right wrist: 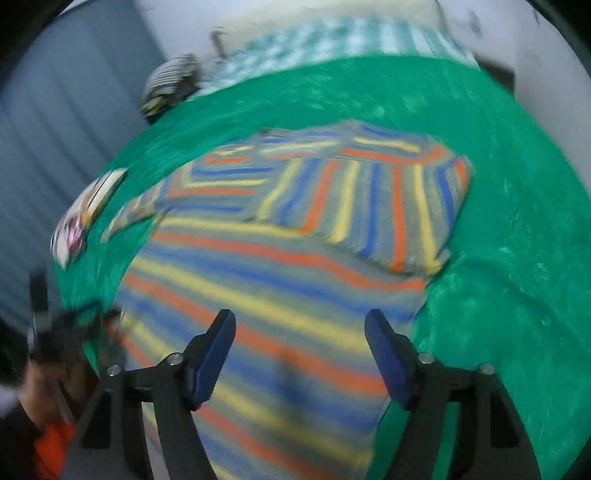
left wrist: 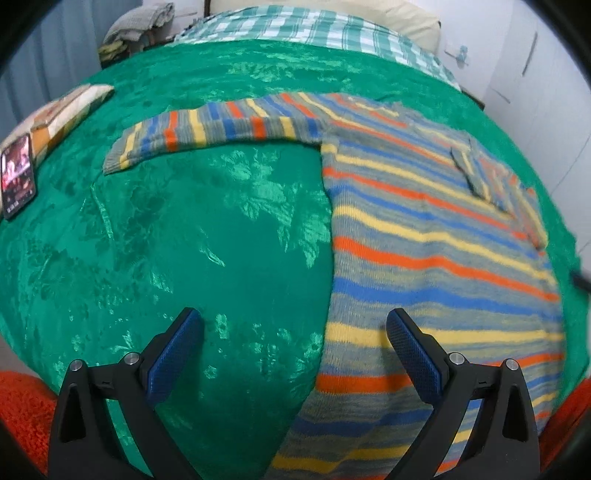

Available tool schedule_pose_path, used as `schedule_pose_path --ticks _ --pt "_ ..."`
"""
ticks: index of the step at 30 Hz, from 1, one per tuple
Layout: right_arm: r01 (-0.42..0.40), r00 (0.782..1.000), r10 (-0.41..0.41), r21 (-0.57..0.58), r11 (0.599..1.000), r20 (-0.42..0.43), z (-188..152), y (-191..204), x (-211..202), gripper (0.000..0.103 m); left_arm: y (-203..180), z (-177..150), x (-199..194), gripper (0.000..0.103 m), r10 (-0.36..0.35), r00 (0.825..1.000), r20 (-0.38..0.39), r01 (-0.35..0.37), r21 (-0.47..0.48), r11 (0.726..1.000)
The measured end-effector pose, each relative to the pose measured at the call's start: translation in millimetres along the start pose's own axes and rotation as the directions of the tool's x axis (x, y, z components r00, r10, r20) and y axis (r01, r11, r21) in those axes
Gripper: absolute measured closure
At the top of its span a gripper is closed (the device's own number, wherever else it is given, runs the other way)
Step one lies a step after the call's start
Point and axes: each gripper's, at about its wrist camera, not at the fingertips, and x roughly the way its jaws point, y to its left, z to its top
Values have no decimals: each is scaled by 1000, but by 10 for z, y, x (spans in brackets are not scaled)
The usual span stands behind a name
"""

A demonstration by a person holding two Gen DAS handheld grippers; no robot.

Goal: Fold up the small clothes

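Jaws of the left gripper [left wrist: 294,328] stand wide apart w/ nothing between them; one blue ribbed pad [left wrist: 173,354] hangs over bare bedcover, the other over the sweater's lower edge. Can't tell if that pad touches the knit. Right gripper [right wrist: 300,330] is likewise spread wide, holding nothing, both pads above the sweater body; contact w/ fabric can't be told as the right wrist view is smeared by blur.

Sweater [left wrist: 436,236] is a fine-ribbed knit, grey ground w/ orange, yellow and blue stripes. It lies flat on the green bedcover [left wrist: 184,240], front up. One sleeve [left wrist: 207,129] stretches out straight to the side, ending in a grey ribbed cuff. Other sleeve [right wrist: 373,206] is folded in across the chest, its stripes running crosswise to the body stripes.

Bedcover is a shiny green cloth w/ a woven leaf-and-flower pattern, slightly creased. Beyond it a green-and-white checked sheet [left wrist: 314,27] and a cream pillow [left wrist: 410,18]. At the bedcover's far side edge lie a phone [left wrist: 16,175] w/ lit screen and, just beside it, a flat printed box [left wrist: 66,110]. Orange fuzzy fabric [left wrist: 22,410] shows at the near edge. Pile of cloth [left wrist: 136,24] sits off the far corner.
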Motion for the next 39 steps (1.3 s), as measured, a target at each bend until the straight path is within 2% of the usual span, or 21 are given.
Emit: schedule_pose_path --ticks 2,5,7,10,12,13,15,16,17,18,21,23,25,27,29,31,33,34,35,37,39 --pt "25 999 -23 -40 999 27 -209 237 -79 31 162 135 -54 2 -48 999 9 48 -63 997" --pt "23 999 -22 -7 1000 50 -468 388 -97 31 683 491 -97 2 -80 995 61 93 -240 966" --pt "13 999 -14 34 999 39 -588 419 -31 31 1157 764 -36 2 -49 995 87 78 -365 928" --pt "0 1000 0 27 1000 -17 -712 530 108 31 1815 1057 192 3 64 997 51 -28 -526 850" --pt "14 999 -16 -45 999 -40 -769 639 138 31 2066 1201 433 4 35 999 -2 -30 -570 821" --pt "32 999 -35 -76 997 -41 -797 693 138 31 2095 1247 533 5 9 1000 -30 -25 -568 823" --pt "57 997 -62 -117 992 -40 -827 749 164 31 2001 1370 655 19 41 998 -54 -63 -498 865" --pt "58 997 -63 -105 993 -40 -833 738 175 31 1928 1425 673 61 58 997 -49 -74 -453 888" --pt "53 998 -57 -88 995 -40 -832 716 162 31 1840 1484 717 96 54 997 -61 -74 -408 910" --pt "46 998 -49 -68 997 -39 -823 690 162 31 1752 1552 751 101 37 996 -83 -66 -379 923" --pt "41 999 -42 -41 998 -29 -798 621 118 31 1348 1878 501 100 88 996 -8 -88 -243 966" --pt "44 999 -44 -30 999 -24 -802 589 99 31 898 2117 201 100 69 994 81 -59 -119 991" --pt "40 999 -40 -14 999 -23 -811 552 101 31 287 2319 -155 100 11 985 173 -17 34 999" --pt "31 999 -31 -2 1000 -25 -817 521 113 31 -350 2392 -434 100 -65 970 234 22 181 983" --pt "29 999 -29 2 1000 -23 -810 516 117 31 -1069 2325 -641 100 -157 951 266 59 341 938" --pt "28 999 -28 2 1000 -21 -811 519 117 31 -1649 2140 -663 97 -234 941 243 107 444 890" --pt "28 999 -28 3 1000 -18 -817 524 114 31 -2170 1818 -471 78 -291 944 154 175 516 839" --pt "27 1000 -27 3 1000 -16 -824 521 114 31 -2328 1670 -335 37 -290 952 102 193 534 823" --pt "25 1000 -25 4 1000 -15 -833 520 113 31 -2463 1513 -191 14 -265 962 64 189 546 816" --pt "19 1000 -19 10 1000 -16 -843 504 107 31 -2590 1059 66 17 -222 975 13 174 575 799" --pt "9 1000 -8 21 1000 -18 -858 479 85 31 -2493 661 214 19 -186 981 -57 184 584 791"
